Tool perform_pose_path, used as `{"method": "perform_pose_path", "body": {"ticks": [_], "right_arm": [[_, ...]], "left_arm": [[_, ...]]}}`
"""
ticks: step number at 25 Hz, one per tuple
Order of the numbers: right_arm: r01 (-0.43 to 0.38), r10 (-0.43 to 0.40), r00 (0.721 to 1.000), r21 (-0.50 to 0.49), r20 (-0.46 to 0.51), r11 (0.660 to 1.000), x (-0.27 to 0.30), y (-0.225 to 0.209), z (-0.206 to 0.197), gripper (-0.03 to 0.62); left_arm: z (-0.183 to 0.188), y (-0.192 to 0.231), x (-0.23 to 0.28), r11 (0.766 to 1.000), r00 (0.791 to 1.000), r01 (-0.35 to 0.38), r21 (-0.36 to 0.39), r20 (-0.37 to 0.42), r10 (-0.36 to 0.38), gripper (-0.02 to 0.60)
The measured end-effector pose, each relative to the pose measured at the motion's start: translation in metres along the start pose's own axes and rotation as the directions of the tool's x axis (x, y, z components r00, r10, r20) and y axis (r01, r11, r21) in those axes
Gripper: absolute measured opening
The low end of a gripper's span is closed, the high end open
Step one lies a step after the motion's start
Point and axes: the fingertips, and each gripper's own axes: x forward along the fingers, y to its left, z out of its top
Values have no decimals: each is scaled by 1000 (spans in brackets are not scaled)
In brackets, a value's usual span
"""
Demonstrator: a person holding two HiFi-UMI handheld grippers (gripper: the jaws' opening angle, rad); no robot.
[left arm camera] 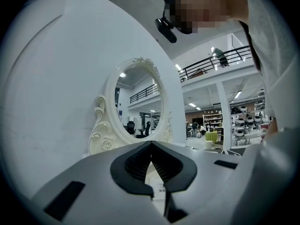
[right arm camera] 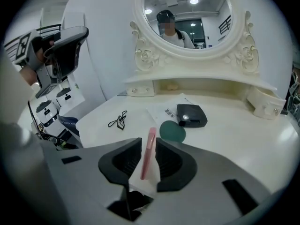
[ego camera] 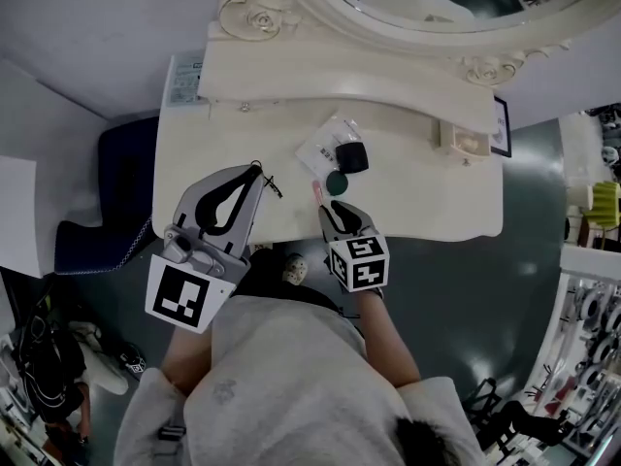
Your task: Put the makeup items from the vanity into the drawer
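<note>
The cream, glossy tabletop [ego camera: 427, 202] sits below a carved oval mirror [right arm camera: 187, 13]. The left tool [left arm camera: 151, 144] hangs raised, its jaws together and empty. A small drawer [right arm camera: 265, 108] sits at the back right, and its inside cannot be seen. A white leaflet [right arm camera: 164, 109] lies beside a boxy black compact [right arm camera: 191, 115] and a round dark-green disc [right arm camera: 172, 131]. The right tool [right arm camera: 148, 142] is slightly parted, with its jaws on either side of a slim pink stick [right arm camera: 147, 153]. A thin black cord [right arm camera: 118, 119] lies apart.

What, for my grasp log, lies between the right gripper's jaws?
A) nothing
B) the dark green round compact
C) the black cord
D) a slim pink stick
D: in the right gripper view a slim pink stick lies in the gap between the right gripper's jaws, while the green compact and the black cord lie farther out on the vanity top.
</note>
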Motion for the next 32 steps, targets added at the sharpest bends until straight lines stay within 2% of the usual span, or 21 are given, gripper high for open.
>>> {"method": "perform_pose_path", "body": {"ticks": [9,15,20,24,32], "right_arm": [[17,-19,997,-30,-80,999,15,2,-18,94],[62,-69,993,-74,-92,995,16,-2,-19,55],[70,-77,993,-83,-91,994,17,-1,-19,54],[61,-66,996,-88,-54,994,16,4,-8,54],[40,-35,995,-59,97,997,-1,12,34,54]], "left_arm": [[-6,10,-1,1000,1000,-11,-6,-9,11,14],[-8,16,-4,1000,1000,-24,-10,-9,24,14],[-7,19,-6,1000,1000,-25,-11,-7,25,14],[-7,21,-7,999,1000,-28,-15,-7,28,14],[-1,19,-5,1000,1000,-19,-4,10,19,14]]}}
